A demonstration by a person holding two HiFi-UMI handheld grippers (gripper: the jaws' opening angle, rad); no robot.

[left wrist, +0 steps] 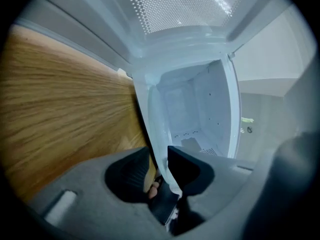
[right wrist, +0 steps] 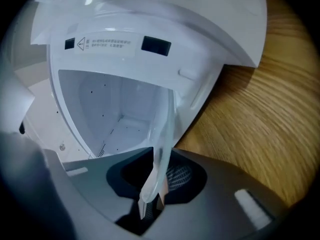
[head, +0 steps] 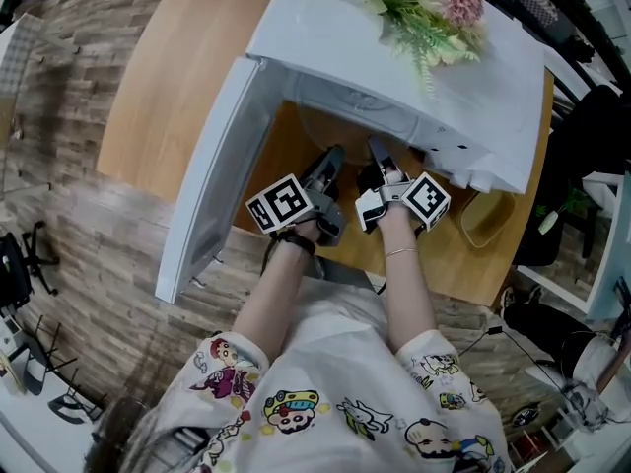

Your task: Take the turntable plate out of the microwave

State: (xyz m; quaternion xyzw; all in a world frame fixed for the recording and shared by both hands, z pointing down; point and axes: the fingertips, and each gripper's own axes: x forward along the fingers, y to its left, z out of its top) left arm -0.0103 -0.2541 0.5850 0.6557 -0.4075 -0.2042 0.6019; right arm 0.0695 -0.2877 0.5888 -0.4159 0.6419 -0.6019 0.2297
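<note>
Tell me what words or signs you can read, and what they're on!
Warning label on the microwave front: a triangle sign, with print too blurred to read.
Marker cubes: black-and-white square patterns, no words.
Nothing else is readable.

Wooden table [head: 177, 77] — microwave [head: 315, 37] atop

plate [left wrist: 192, 109] at microwave [head: 473, 77] mouth, between my left gripper [left wrist: 159, 166] and right gripper [right wrist: 160, 171] | microwave on table [head: 187, 77], door [head: 212, 185] at left | flowers [head: 434, 8] atop it

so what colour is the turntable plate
The turntable plate is clear, colourless glass, seen edge-on; it shows best in the right gripper view.
</note>
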